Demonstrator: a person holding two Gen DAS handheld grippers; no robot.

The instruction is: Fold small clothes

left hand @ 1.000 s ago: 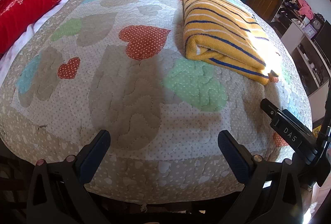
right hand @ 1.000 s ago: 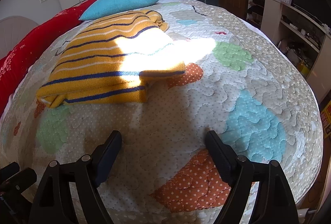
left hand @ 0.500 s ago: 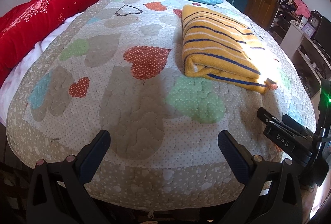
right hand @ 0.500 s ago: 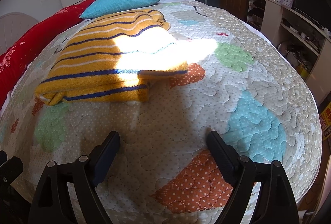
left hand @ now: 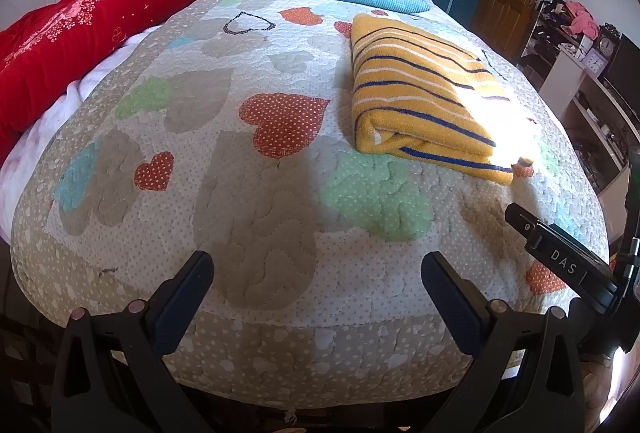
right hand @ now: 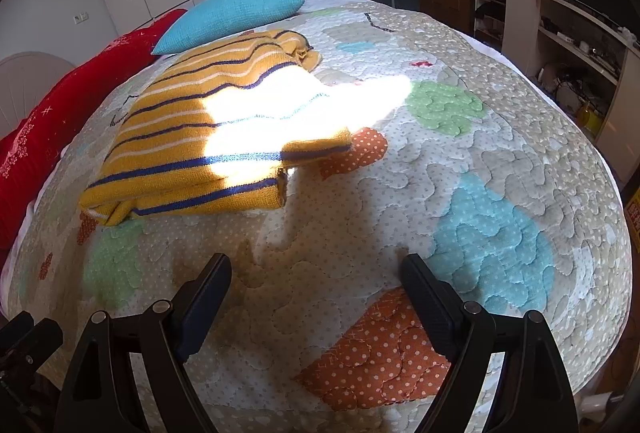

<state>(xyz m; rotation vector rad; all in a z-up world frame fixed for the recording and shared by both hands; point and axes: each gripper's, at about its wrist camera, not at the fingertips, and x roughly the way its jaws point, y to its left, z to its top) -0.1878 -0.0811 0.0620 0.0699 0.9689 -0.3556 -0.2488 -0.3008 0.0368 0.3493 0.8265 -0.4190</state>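
1. Since a second ago both my claws have drawn back from the sweater (left hand: 424,101); it now lies farther ahead.
2. My left claw (left hand: 316,285) and right claw (right hand: 316,289) gape wide, holding nothing.
3. The sweater lies folded on the quilt (left hand: 256,217), ahead-right of my left claw, ahead-left of my right.
4. I'd judge folding done; I lift clear without snagging.
5. No containers near me.

Sun glare (right hand: 304,105) perhaps hides sweater (right hand: 180,137) stripes.

We can read one label only: white letters "DAS" on the black body of the right gripper (left hand: 560,253), seen at the right edge of the left wrist view. We find nothing else legible.
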